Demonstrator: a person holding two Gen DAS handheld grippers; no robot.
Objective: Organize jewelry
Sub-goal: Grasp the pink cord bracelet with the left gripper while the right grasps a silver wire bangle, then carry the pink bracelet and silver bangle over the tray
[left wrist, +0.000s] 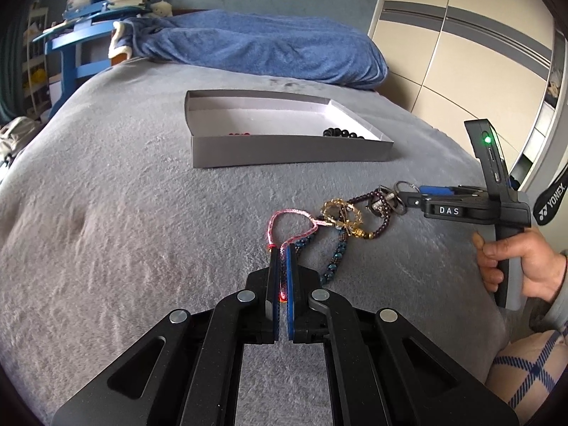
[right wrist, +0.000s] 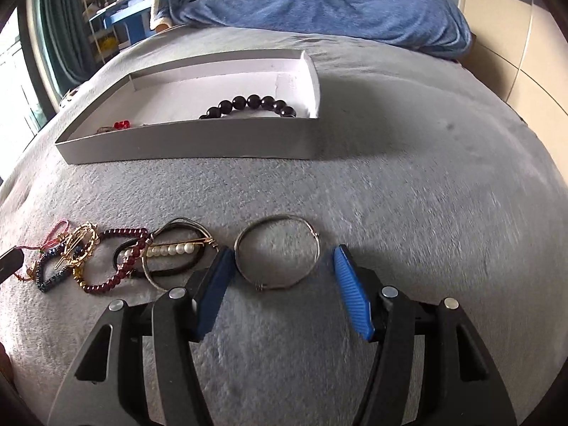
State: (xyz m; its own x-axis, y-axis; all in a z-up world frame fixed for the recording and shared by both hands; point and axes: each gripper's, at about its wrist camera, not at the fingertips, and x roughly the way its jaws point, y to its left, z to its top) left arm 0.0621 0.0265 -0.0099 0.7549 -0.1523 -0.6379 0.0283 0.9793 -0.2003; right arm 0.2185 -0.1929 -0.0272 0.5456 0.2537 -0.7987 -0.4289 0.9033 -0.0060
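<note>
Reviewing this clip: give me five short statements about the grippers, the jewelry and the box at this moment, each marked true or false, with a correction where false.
1. The left gripper is shut on the pink cord bracelet. True.
2. The right gripper is shut on the silver bangle. False: it is open, and the bangle lies on the grey blanket between its fingers, not pinched.
3. The black bead bracelet lies inside the grey box. True.
4. The box is empty. False: it holds the black bead bracelet and a small red bead piece.
5. The dark red bead bracelet is in the box. False: it lies on the blanket among the other jewelry.
</note>
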